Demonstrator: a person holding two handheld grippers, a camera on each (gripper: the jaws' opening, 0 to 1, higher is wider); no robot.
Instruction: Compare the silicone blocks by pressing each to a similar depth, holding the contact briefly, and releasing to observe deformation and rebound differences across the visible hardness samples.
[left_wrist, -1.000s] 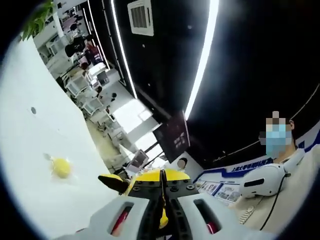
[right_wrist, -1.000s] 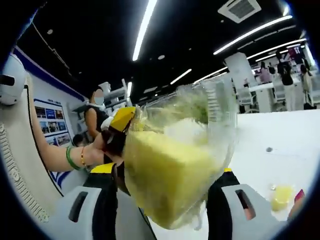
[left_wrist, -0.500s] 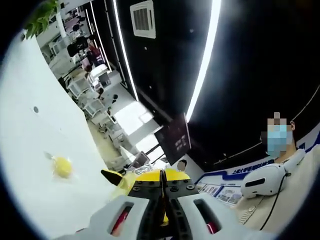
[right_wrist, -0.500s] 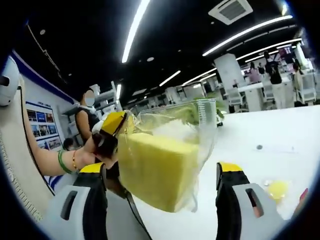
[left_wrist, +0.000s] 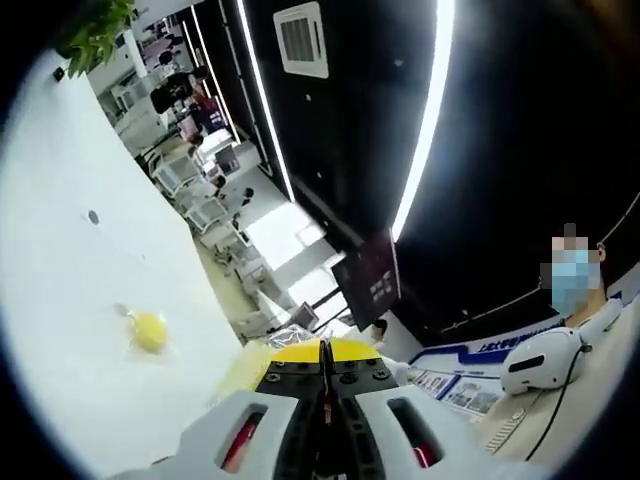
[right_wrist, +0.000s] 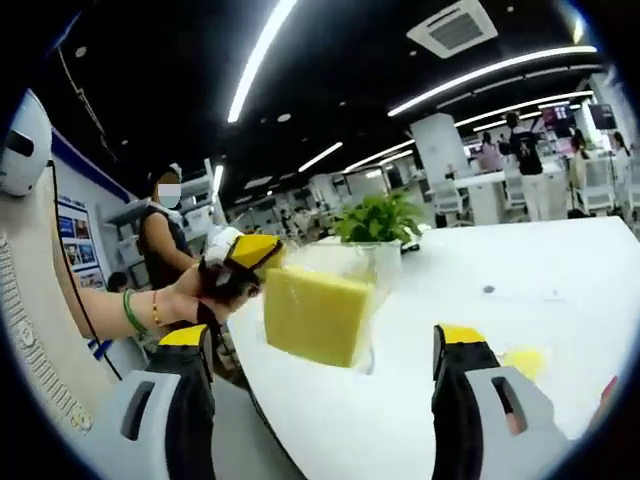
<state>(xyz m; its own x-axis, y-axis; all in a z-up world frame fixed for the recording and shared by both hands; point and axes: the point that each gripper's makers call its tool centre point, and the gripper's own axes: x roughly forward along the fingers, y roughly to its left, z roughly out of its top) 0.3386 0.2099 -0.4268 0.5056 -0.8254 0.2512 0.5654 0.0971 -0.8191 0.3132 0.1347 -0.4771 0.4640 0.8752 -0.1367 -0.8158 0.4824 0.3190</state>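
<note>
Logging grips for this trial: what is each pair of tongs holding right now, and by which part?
The left tongs pinch the bagged yellow block by the bag's upper corner. The right tongs stand open, holding nothing.

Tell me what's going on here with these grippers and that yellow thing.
A person holds a two-jaw gripper in each hand. The left gripper, its jaws shut, holds up a yellow silicone block in a clear bag over the white table. The right gripper hangs open just short of the block, not touching it. A smaller yellow sample lies on the table.
</note>
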